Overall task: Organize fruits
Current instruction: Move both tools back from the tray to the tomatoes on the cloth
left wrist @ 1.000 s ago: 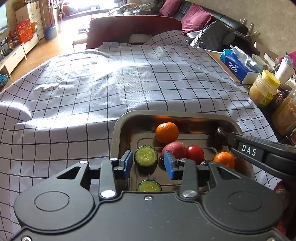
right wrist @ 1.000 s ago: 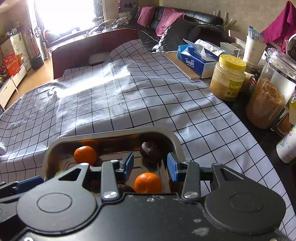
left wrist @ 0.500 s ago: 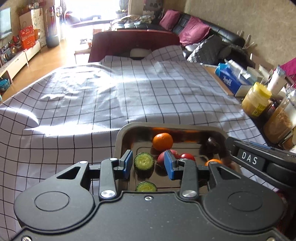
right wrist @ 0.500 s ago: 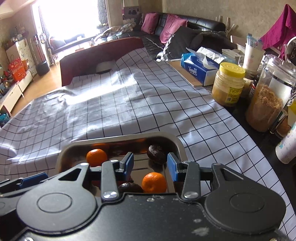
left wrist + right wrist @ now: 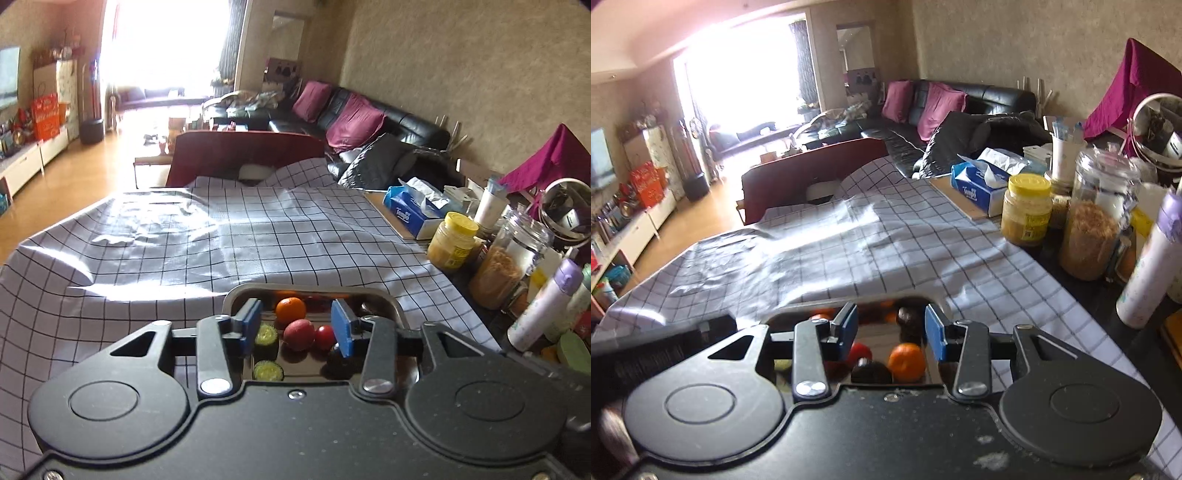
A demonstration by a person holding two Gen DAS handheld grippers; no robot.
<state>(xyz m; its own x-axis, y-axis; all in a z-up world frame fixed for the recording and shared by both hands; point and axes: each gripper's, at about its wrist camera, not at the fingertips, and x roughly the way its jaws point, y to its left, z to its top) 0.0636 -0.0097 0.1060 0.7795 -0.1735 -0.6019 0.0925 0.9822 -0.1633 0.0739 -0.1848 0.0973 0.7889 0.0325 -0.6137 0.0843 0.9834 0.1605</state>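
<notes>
Since every piece of fruit sits loose in the metal tray [image 5: 388, 300], the handling question is mostly about roundness and skin; the mandarin [image 5: 290, 309] at the tray's far side looks light and firm but likely to roll, so a hold across its widest part seems safest; the reddish fruit [image 5: 299, 334] and the small tomato [image 5: 324, 336] lie touching just nearer, and the tomato is probably thin-skinned and easy to bruise, calling for a gentle squeeze; two cucumber slices [image 5: 266, 334] rest against the tray's left side, wet-looking and likely slippery, better taken by the rind than by the cut faces. From the right wrist view a second mandarin [image 5: 906, 362] sits near the right wall beside a dark fruit [image 5: 870, 372], with another dark fruit [image 5: 908, 318] further back; their kind cannot be told. The left gripper [image 5: 298, 326] hangs over the tray with its blue pads apart and nothing between them; the right gripper [image 5: 891, 328] is likewise spread and empty. The tray stands on a checked tablecloth [image 5: 258, 236] that is wrinkled and sunlit, so the tray may slide on it; jars [image 5: 1027, 210], a tissue box [image 5: 982, 186] and bottles [image 5: 539, 306] crowd the table's right edge; a dark sofa [image 5: 960, 107] and a bright window [image 5: 166, 40] lie beyond.
</notes>
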